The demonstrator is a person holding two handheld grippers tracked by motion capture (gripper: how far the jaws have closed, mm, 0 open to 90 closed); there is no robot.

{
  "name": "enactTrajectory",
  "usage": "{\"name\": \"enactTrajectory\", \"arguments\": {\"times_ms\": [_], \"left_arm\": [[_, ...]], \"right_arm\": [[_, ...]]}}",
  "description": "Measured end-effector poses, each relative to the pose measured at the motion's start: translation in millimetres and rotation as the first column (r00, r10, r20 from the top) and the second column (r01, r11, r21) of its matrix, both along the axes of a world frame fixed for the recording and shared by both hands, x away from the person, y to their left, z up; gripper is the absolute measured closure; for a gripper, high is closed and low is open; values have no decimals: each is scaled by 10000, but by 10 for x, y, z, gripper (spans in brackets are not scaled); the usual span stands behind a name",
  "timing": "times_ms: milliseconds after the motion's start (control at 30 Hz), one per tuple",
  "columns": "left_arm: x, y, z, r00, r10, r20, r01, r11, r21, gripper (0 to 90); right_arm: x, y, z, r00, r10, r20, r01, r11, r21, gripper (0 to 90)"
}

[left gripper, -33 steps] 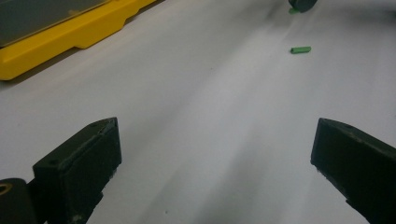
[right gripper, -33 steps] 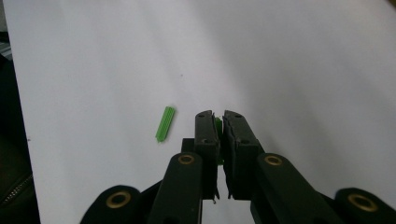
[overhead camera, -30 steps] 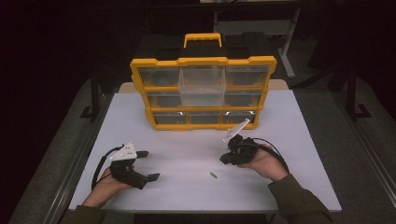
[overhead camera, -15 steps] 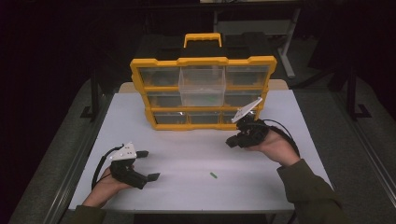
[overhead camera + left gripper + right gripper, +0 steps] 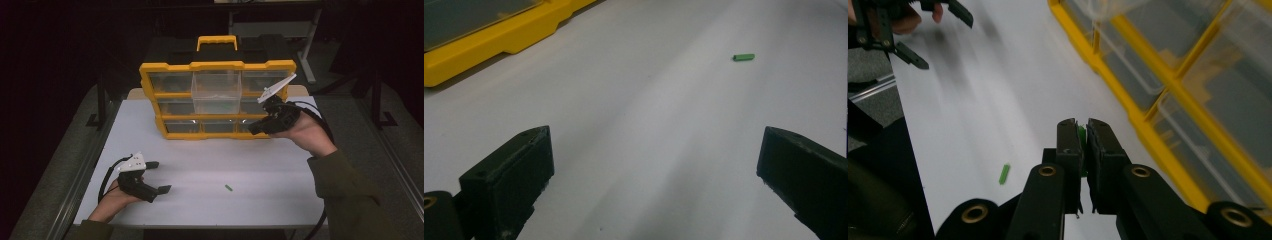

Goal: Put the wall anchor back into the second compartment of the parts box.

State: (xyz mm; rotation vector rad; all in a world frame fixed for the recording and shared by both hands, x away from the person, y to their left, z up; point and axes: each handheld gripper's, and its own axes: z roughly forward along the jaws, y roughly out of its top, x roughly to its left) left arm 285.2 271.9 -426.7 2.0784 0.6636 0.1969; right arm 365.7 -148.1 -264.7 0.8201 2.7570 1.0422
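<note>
A yellow organiser (image 5: 218, 100) with clear drawers stands at the back of the white table (image 5: 200, 170); its top middle drawer (image 5: 216, 92) is pulled out. My right gripper (image 5: 253, 129) is raised in front of the organiser's lower right drawers, shut on a small green piece (image 5: 1082, 135) that shows between its jaws. A second small green piece (image 5: 228, 188) (image 5: 743, 57) (image 5: 1004, 173) lies loose on the table. My left gripper (image 5: 159, 176) rests open near the front left of the table, its black jaws wide apart with nothing between them.
The organiser's yellow base (image 5: 499, 42) lies at the far left of the left gripper view. The left hand and its gripper (image 5: 895, 22) show at the upper left of the right gripper view. Dark floor and metal frames surround the table.
My right gripper has risen from the table near the loose green piece and moved back and right toward the organiser, carrying a green piece. The left gripper has stayed put.
</note>
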Motion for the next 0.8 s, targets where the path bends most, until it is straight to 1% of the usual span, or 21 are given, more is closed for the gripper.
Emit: {"name": "enactTrajectory", "arguments": {"times_ms": [167, 300, 367, 467, 500, 567, 600, 667, 767, 800], "left_arm": [[4, 6, 5, 10000, -37, 13, 37, 10000, 53, 16], [2, 1, 0, 10000, -52, -39, 52, 10000, 15, 15], [1, -2, 0, 10000, -50, -35, 50, 10000, -2, 16], [1, 1, 2, 10000, -61, -26, 60, 10000, -2, 15], [1, 2, 3, 10000, -55, -21, 55, 10000, 2, 15], [1, 5, 4, 10000, -58, -35, 58, 10000, 44, 15], [-3, 5, 3, 9999, -55, -89, 55, 10000, 45, 16], [-1, 3, 4, 9999, -92, -61, 92, 9999, 48, 15], [0, 4, 4, 9999, -93, -63, 93, 9999, 46, 15], [-1, 3, 3, 9999, -80, -67, 81, 10000, 32, 16]], "right_arm": [[33, -15, 197, 9998, -86, 168, 85, 9999, 90, 845], [73, -38, 341, 9996, -114, 254, 106, 9994, 319, 845], [90, -42, 405, 9993, -104, 356, 92, 9994, 343, 845], [115, -48, 508, 9993, -120, 367, 101, 9987, 502, 845], [121, -48, 544, 9992, -162, 369, 143, 9986, 516, 845], [142, -58, 614, 9982, -185, 574, 158, 9988, 472, 845], [146, -58, 653, 9981, -243, 574, 212, 9983, 534, 845], [167, -63, 726, 9971, -251, 723, 211, 9983, 551, 845], [188, -53, 839, 9970, -273, 724, 229, 9979, 609, 845], [197, -48, 875, 9964, -265, 808, 216, 9979, 610, 845]]}}
